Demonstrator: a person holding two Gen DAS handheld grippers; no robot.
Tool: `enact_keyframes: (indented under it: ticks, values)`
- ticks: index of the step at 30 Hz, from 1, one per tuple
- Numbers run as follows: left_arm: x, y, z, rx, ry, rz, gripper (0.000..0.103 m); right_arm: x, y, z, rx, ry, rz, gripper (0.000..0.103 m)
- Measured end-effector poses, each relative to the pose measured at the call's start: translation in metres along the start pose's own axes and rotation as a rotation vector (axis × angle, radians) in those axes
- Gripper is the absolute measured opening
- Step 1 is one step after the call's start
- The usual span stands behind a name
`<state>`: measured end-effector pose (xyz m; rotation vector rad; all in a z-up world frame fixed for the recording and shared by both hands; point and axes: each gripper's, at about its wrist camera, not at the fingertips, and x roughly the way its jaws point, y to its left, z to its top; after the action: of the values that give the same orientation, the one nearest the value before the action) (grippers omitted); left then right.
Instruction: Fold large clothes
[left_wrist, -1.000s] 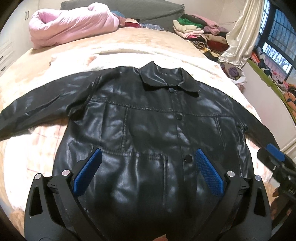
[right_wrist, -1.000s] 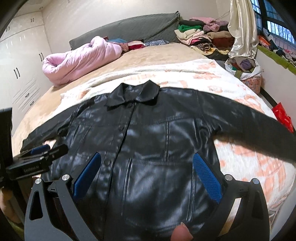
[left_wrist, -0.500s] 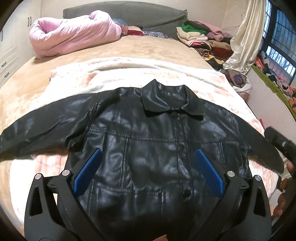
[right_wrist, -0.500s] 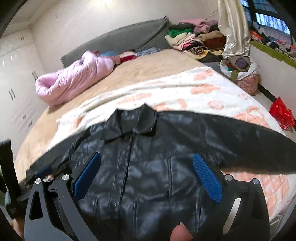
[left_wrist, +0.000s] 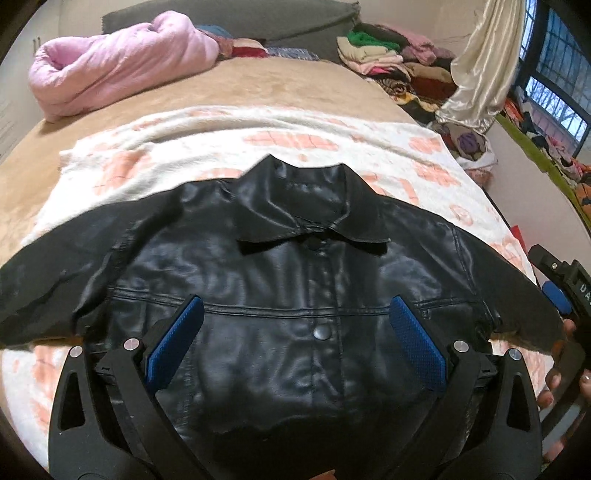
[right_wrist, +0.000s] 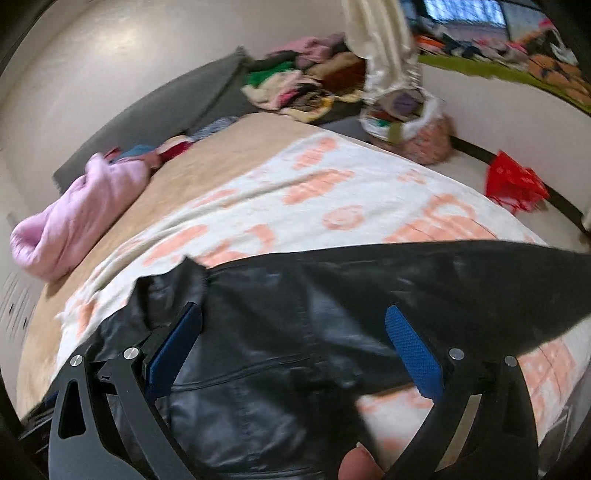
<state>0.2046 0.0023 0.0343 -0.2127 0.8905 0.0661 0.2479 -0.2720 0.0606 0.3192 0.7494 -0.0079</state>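
A black leather jacket (left_wrist: 280, 280) lies flat and face up on a white and orange blanket (left_wrist: 295, 147), buttoned, collar away from me, both sleeves spread out sideways. My left gripper (left_wrist: 293, 334) is open and empty, hovering over the jacket's chest. My right gripper (right_wrist: 291, 347) is open and empty over the jacket's right shoulder and sleeve (right_wrist: 461, 280). The right gripper also shows at the right edge of the left wrist view (left_wrist: 565, 295), beside the sleeve end.
The blanket covers a tan bed (left_wrist: 277, 85). A pink duvet (left_wrist: 118, 77) lies at the head of the bed. Piles of clothes (left_wrist: 388, 62) and a cream curtain (left_wrist: 480, 74) stand at the far right. A red bag (right_wrist: 513, 184) lies on the floor.
Both grippers have moved forward up the jacket, from the hem toward the chest and collar. The right gripper has also swung right toward the sleeve. Both stay open.
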Motion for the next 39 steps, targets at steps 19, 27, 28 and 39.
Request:
enact_keyframes:
  ticks: [19, 27, 28, 39]
  values:
    - [0.055, -0.057, 0.001, 0.064, 0.069, -0.026, 0.094, 0.005, -0.122, 0.012, 0.264, -0.078, -0.251, 0.099]
    - [0.063, -0.072, -0.002, 0.104, 0.094, -0.03, 0.094, -0.008, -0.191, -0.002, 0.594, -0.168, -0.411, 0.099]
    - [0.064, -0.073, -0.003, 0.107, 0.097, -0.029, 0.094, -0.011, -0.202, -0.007, 0.645, -0.174, -0.444, 0.099]
    - [0.063, -0.078, 0.001, 0.128, 0.115, -0.029, 0.094, 0.01, -0.276, -0.039, 1.043, -0.126, -0.344, 0.099]
